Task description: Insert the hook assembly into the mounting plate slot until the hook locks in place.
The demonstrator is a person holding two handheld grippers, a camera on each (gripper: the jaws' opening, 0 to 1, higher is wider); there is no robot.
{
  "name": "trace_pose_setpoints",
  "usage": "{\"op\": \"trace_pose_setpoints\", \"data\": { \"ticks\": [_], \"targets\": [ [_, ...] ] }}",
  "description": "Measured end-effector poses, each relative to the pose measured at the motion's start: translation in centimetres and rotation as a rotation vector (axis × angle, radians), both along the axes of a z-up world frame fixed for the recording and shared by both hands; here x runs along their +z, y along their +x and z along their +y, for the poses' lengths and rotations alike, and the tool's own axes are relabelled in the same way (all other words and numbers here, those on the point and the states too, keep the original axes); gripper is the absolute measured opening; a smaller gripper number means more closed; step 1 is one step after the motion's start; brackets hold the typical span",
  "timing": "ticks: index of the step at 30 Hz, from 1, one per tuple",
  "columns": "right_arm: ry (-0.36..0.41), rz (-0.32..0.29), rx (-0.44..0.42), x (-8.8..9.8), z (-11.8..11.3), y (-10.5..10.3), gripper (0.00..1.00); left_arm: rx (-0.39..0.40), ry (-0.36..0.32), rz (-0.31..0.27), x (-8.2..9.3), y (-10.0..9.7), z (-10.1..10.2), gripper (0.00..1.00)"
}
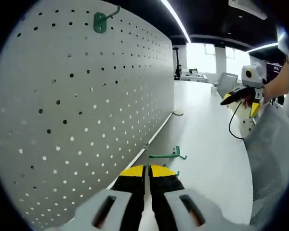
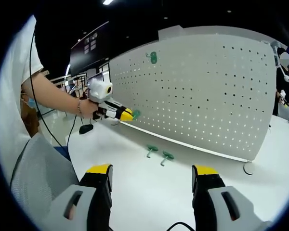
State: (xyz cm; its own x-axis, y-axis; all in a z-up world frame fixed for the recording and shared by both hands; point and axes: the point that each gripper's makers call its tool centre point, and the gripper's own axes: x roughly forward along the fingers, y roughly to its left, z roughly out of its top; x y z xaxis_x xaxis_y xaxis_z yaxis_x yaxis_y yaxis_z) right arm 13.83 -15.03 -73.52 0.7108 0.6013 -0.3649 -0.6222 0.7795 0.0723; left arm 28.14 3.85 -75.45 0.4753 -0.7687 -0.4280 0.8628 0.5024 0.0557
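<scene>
A white pegboard (image 1: 86, 110) (image 2: 207, 91) stands upright on the white table (image 2: 149, 192). One green hook (image 1: 100, 21) (image 2: 152, 57) is fixed near the board's top. My left gripper (image 1: 147, 169) (image 2: 127, 115) is shut on another green hook (image 1: 167, 155) (image 2: 136, 114), held close to the board's lower edge. Two more green hooks (image 2: 151, 150) (image 2: 167, 156) lie on the table in front of the board. My right gripper (image 2: 151, 174) (image 1: 241, 94) hovers over the table with its jaws wide open and nothing between them.
A grey mesh chair (image 2: 33, 178) (image 1: 272, 154) stands at the table's near side. A black cable and a dark object (image 2: 86, 128) lie at the table's far left. The board's wire feet (image 2: 249, 167) (image 1: 177, 114) rest on the table. A person stands at the far right (image 2: 283, 82).
</scene>
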Motion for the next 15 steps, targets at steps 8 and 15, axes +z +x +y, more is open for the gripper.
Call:
{"op": "trace_pose_setpoints", "data": {
  "ticks": [8,15],
  "targets": [
    [0.008,-0.009,0.007,0.2,0.4,-0.1,0.65,0.042,-0.064,-0.021,1.5,-0.8,-0.2,0.03],
    [0.018,-0.019,0.006,0.6,0.5,0.1,0.65,0.078,-0.122,-0.036,2.7,-1.4,-0.1,0.03]
  ]
}}
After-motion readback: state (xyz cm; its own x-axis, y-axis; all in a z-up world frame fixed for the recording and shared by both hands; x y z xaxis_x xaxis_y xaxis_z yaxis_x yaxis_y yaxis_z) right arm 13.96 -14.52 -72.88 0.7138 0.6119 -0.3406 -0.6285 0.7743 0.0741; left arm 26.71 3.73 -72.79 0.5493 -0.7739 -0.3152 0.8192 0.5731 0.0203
